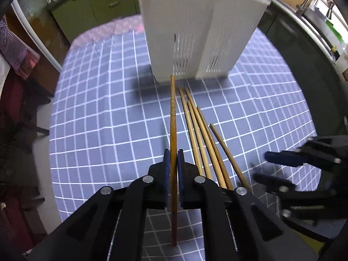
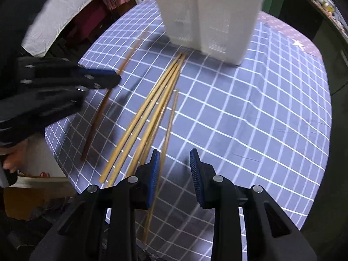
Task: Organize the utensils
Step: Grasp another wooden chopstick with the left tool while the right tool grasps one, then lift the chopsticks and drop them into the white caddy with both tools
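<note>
Left gripper (image 1: pixel 173 163) is clamped on a dark brown chopstick (image 1: pixel 173 117), its tip pointing at the base of the white utensil holder (image 1: pixel 195 32), which stands toward the far edge of the table (image 1: pixel 97 119) with its checked cloth. Five lighter chopsticks (image 2: pixel 150 113) lie loose just beside it, fanned toward the near edge. Right gripper (image 2: pixel 175 163) hovers over their near ends, jaws wide apart, holding nothing.

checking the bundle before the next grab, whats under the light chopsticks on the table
Only the blue checked tablecloth shows under the light chopsticks. Their near ends are hidden behind the right gripper, so what lies there cannot be seen.
</note>
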